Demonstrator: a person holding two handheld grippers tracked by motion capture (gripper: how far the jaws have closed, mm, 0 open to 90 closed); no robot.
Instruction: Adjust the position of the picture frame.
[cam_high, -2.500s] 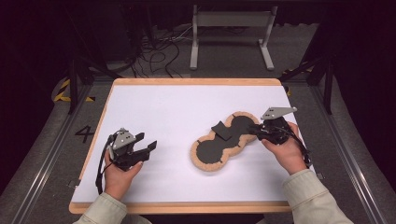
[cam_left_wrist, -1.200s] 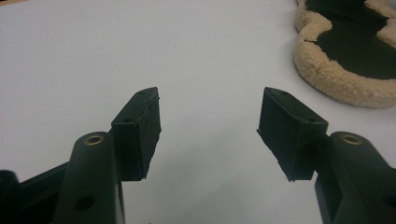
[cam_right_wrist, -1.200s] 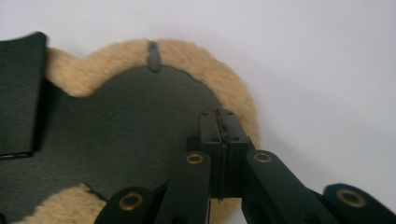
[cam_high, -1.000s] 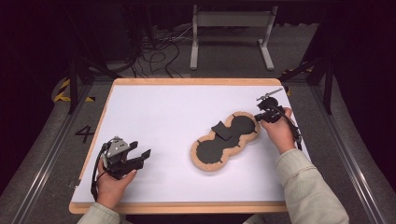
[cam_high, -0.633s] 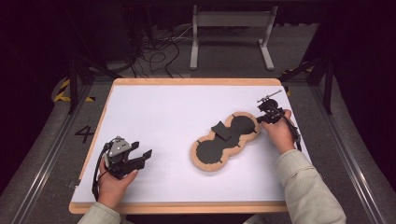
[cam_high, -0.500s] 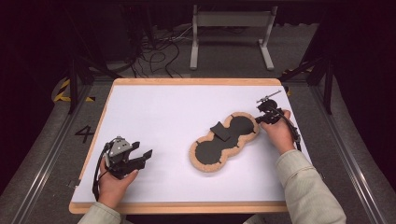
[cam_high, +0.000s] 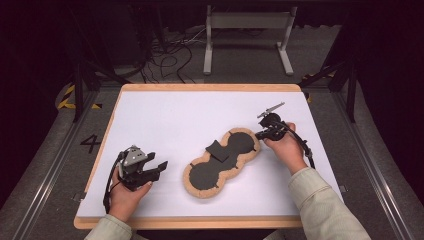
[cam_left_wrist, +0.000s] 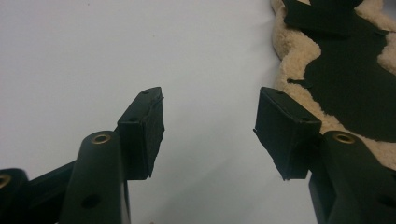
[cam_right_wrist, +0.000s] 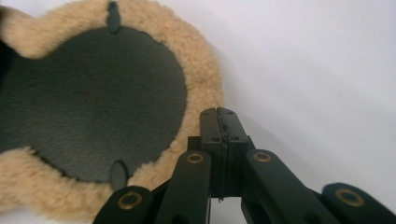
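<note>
So the right gripper (cam_high: 262, 133) sits right of centre in the high view with its jaws pressed flat together, nothing between them, tips right at the upper right end of the fleece-edged pad (cam_high: 220, 162). In the right gripper view the closed jaws (cam_right_wrist: 218, 122) come up from the bottom middle and their tips sit against the tan fleece rim of that pad (cam_right_wrist: 88, 98), which fills the left half of the frame; can't honestly tell if they're pressing into the fleece or just over it. The left gripper (cam_high: 156, 169) is down in the lower left of the high view, jaws apart and holding nothing, though they've just been closing a bit. In its own view the two pads (cam_left_wrist: 142, 128) stand with bare white table (cam_left_wrist: 93, 56) between them, and the pad's fleece edge (cam_left_wrist: 299, 51) runs down the upper right, just beside the right-hand jaw. A small dark flap (cam_high: 217, 150) lies on the pad's middle.
</note>
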